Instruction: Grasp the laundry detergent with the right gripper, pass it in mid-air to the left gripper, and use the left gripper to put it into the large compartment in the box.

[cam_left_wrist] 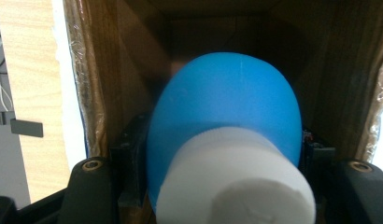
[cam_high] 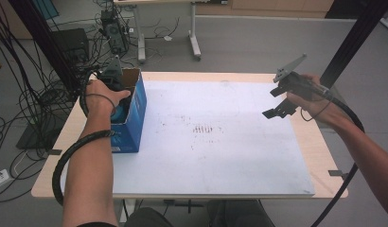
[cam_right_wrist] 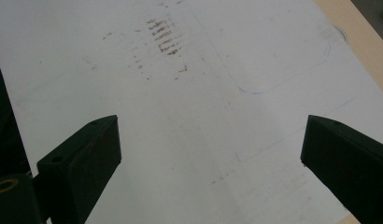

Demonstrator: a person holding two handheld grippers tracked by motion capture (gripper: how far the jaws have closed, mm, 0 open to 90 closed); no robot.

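Observation:
A blue bottle [cam_left_wrist: 227, 98] with a white cap [cam_left_wrist: 236, 186] sits between the jaws of my left gripper [cam_left_wrist: 222, 154], which is shut on the bottle's body just past the cap. The bottle points into the brown inside of an open cardboard box [cam_left_wrist: 119, 70]. From above, the box [cam_high: 135, 116] is blue outside and stands at the table's left edge. My left gripper [cam_high: 118, 105] reaches down into its open top, with a bit of blue bottle [cam_high: 120, 113] showing below the hand. My right gripper [cam_high: 276, 101] hovers open over the right side of the white mat [cam_high: 220, 142], with nothing between its jaws [cam_right_wrist: 210, 154].
The white mat [cam_right_wrist: 203, 84] carries brown smudges [cam_high: 204, 128] near its middle and faint pen outlines. A wooden table edge [cam_high: 320, 146] runs along the right. Cables and a black case [cam_high: 71, 42] lie on the floor at left. Another table's legs [cam_high: 194, 38] stand behind.

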